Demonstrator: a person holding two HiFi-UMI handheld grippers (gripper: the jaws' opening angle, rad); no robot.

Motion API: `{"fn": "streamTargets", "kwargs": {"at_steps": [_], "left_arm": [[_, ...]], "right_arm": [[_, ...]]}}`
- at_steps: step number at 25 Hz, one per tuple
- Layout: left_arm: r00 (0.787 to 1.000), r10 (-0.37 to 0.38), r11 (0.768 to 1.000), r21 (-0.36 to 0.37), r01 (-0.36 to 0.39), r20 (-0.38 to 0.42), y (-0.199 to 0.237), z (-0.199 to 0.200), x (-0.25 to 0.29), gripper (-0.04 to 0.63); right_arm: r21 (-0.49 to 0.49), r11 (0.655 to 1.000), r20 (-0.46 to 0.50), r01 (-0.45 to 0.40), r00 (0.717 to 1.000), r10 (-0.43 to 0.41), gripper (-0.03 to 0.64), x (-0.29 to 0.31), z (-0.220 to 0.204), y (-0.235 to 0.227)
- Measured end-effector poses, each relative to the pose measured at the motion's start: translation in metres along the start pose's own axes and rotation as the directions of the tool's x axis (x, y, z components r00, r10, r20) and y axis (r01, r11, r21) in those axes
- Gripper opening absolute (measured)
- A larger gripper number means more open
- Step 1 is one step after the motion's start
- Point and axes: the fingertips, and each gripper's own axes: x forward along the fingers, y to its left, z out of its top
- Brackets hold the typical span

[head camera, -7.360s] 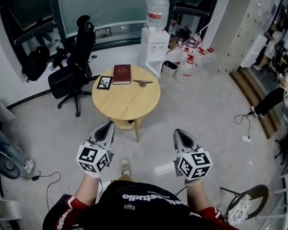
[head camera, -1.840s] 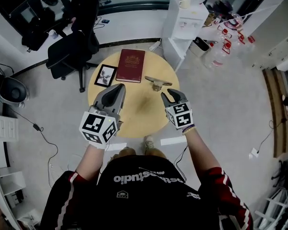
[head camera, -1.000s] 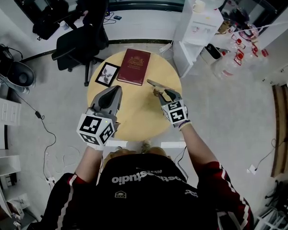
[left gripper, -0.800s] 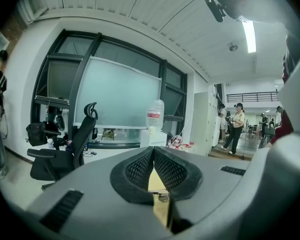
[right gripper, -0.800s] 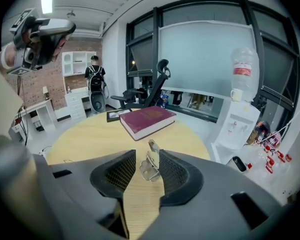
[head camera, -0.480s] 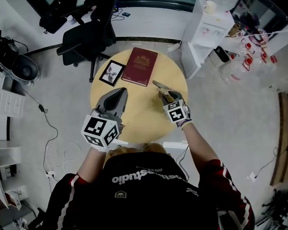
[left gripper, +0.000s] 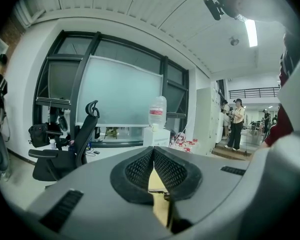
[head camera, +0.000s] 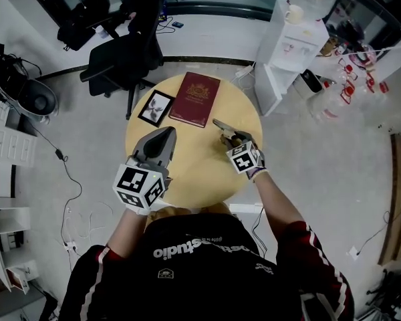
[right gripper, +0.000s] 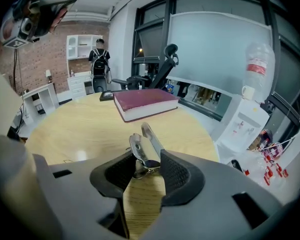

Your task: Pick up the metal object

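- Right gripper [right gripper: 146,156]: jaws spread wide, having just been opening. The near end of the metal object [right gripper: 142,140] stands between the two tips, not clamped.
- Metal object: shiny, with two narrow arms running away from the jaws toward the red book [right gripper: 145,103]. It lies on the round wooden table [head camera: 187,162], on the table's right side in the head view, near the book's near right corner.
- Right gripper view: the object's end sits closer to the right-hand jaw than to the left-hand one. Bare wood shows in the gap behind it.
- Head view: right gripper tilts down onto the table. Only the far part of the object shows beyond its jaws.
- Left gripper [head camera: 164,134]: jaws pressed together at the tips, nothing between them. It hangs over the table's left half, well apart from the metal object, pointing roughly toward the framed picture [head camera: 155,108].
- Framed picture lies just beside the book's left edge. Both are on the far part of the table.
- Off the table: black office chair [head camera: 123,59] beyond the far left edge, white water dispenser [head camera: 291,39] beyond the far right.
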Motion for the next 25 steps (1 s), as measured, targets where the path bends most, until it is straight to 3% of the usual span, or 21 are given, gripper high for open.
{"fn": "streamTargets", "kwargs": {"at_steps": [9,15,25], "left_arm": [[1.0,0.024,1.0,0.014,-0.024,0.002,0.008,0.002,-0.006,0.018],[0.998,0.059,0.998,0.013,-0.059,0.008,0.02,0.007,-0.023,0.018],[0.997,0.074,0.997,-0.01,-0.074,0.013,0.027,0.015,-0.044,0.018]], "right_arm": [[-0.031,0.999,-0.009,-0.024,1.0,0.024,0.175,0.01,0.004,-0.002],[0.069,0.995,0.0,-0.067,0.998,0.068,0.144,0.008,0.009,-0.006],[0.086,0.989,-0.069,-0.123,0.989,0.129,0.115,0.003,0.009,0.007]]}}
